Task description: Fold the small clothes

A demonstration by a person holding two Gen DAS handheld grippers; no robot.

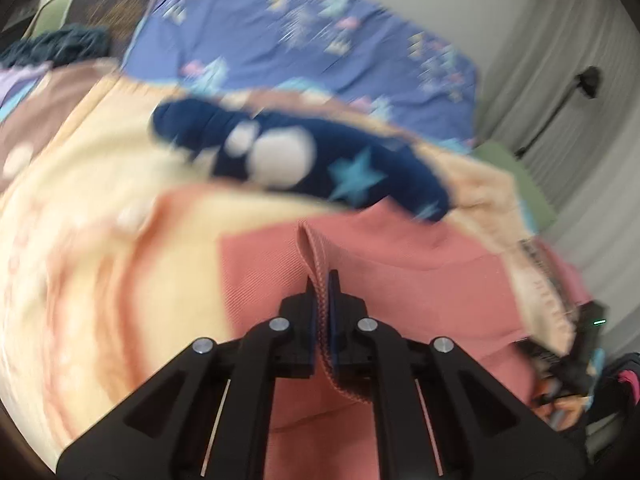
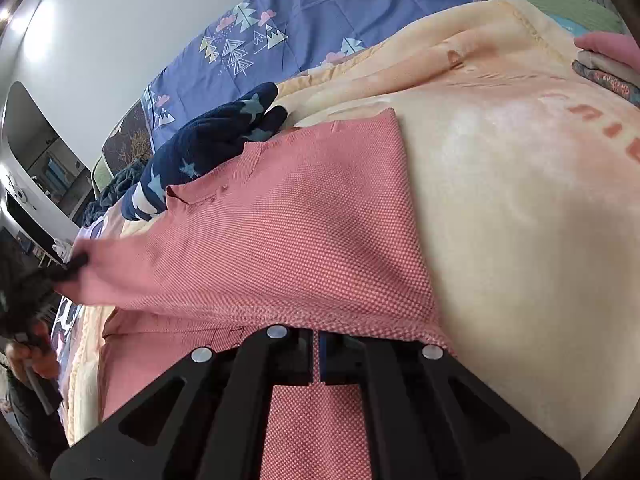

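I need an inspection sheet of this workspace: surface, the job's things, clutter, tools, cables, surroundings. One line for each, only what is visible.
Surface: cream blanket with faded reddish print, spread over a bed.
Job's things: pink knit garment lying on the blanket, partly lifted at two edges.
Clutter: navy star-print garment behind the pink one; folded clothes stack at far right; dark teal cloth.
Tools: left tool shut on a fold of the pink garment; right tool shut on its near edge.
Cables: nothing seen.
Surroundings: blue tree-print bedding, pale wall, grey curtain.
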